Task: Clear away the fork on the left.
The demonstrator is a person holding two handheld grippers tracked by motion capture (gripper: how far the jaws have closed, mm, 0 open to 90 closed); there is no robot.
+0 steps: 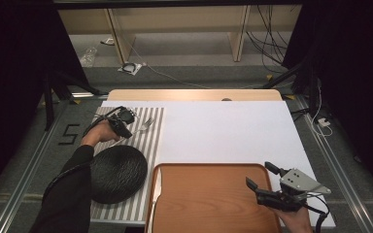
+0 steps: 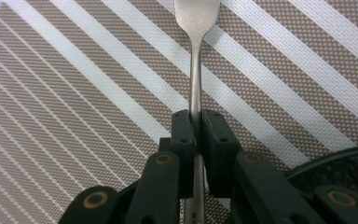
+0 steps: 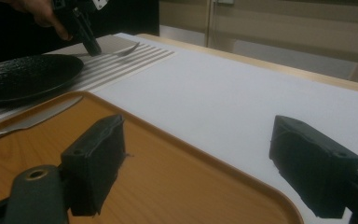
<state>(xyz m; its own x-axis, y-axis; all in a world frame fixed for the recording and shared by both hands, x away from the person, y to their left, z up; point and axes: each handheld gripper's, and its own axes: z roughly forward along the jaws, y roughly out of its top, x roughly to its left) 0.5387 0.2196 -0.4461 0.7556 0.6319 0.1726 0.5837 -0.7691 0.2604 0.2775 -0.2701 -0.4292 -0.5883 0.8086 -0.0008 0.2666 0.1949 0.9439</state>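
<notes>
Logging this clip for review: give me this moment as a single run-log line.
left gripper: shut on fork handle, over striped placemat | right gripper: open, over wooden tray | knife: on tray | black plate: on placemat

Bench (image 1: 194, 94) of pale wood, covered almost wholly by a white sheet (image 1: 223, 131). Striped placemat (image 1: 153, 126) along the left side and brown wooden tray (image 1: 209, 194) at the near edge, just beside each other. Black textured plate (image 1: 118, 173) and fork (image 1: 145, 126) resting on the placemat, knife (image 1: 156, 187) lying along the tray's left rim.
</notes>
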